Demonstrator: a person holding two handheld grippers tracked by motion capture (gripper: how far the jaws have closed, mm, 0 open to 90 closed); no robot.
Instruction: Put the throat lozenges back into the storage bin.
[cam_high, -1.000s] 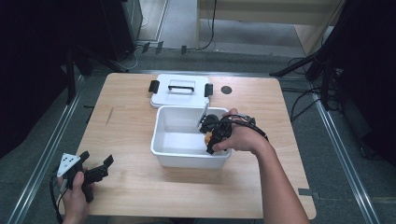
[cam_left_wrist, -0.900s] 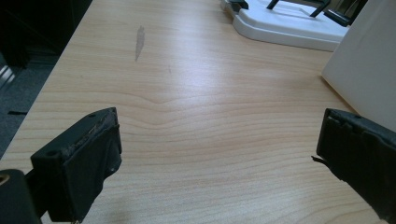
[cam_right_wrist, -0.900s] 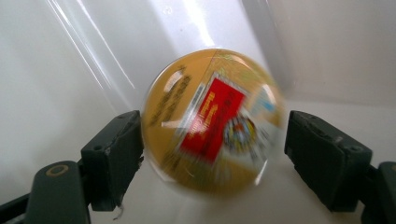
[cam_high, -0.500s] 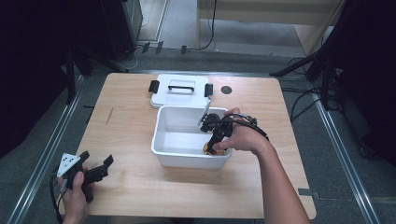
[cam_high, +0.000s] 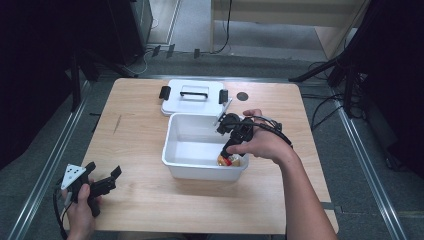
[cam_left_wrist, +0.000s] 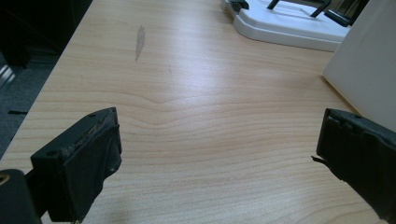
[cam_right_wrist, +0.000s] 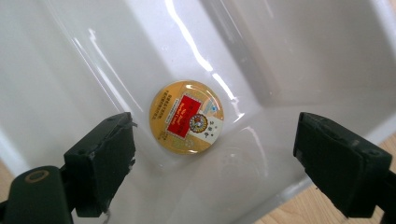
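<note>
Hovering in the white tub, right gripper is spread wide w/ a small gold round tin lying flat between its jaws, nearer the left one. Looks light, rigid, glossy, prob slippery; best pinched across its rim. Left gripper spread, empty, over bare table.

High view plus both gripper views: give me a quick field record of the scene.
table: light wood
bin: white, open, mid-table
lid: white, black handle, flat behind the bin
bin contents: round gold tin with red label, lying on the bottom
right gripper: open, above the tin inside the bin
left gripper: open, holding nothing, over the table's near left
</note>
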